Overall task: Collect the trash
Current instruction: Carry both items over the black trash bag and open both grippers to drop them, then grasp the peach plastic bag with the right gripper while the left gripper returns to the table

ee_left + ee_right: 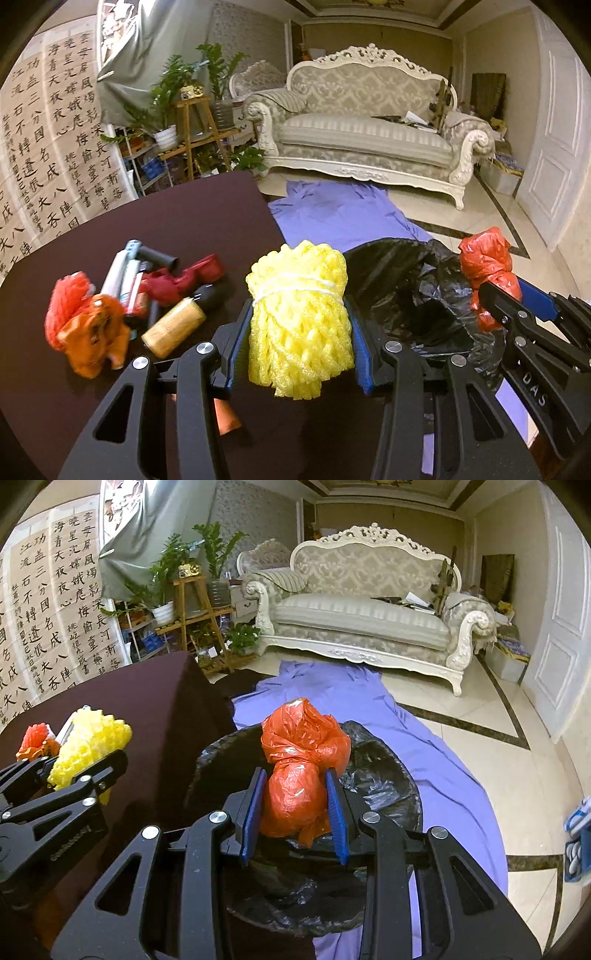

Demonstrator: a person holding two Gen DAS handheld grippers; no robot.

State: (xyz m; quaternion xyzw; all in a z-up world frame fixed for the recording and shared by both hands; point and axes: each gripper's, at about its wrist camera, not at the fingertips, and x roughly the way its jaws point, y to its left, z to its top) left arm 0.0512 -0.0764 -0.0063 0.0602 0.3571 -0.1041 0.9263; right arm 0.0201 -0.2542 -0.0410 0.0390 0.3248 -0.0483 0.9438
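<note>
My left gripper (pixel 300 314) is shut on a bundle of yellow foam netting (pixel 300 317) and holds it above the dark table's (pixel 166 221) right edge. My right gripper (pixel 295 786) is shut on a crumpled red plastic bag (pixel 301 768), held above the bin lined with a black bag (pixel 388 786). The bin also shows in the left wrist view (pixel 406 288), just right of the netting, with the red bag (pixel 487 266) over its far side. A pile of trash (pixel 147 295) lies on the table at the left: orange and red wrappers, tubes, a gold can.
A purple cloth (pixel 424 738) lies on the tiled floor under and behind the bin. A white ornate sofa (pixel 369 602) stands at the back, plant racks (pixel 192 602) at the left, a white door (pixel 565 609) at the right.
</note>
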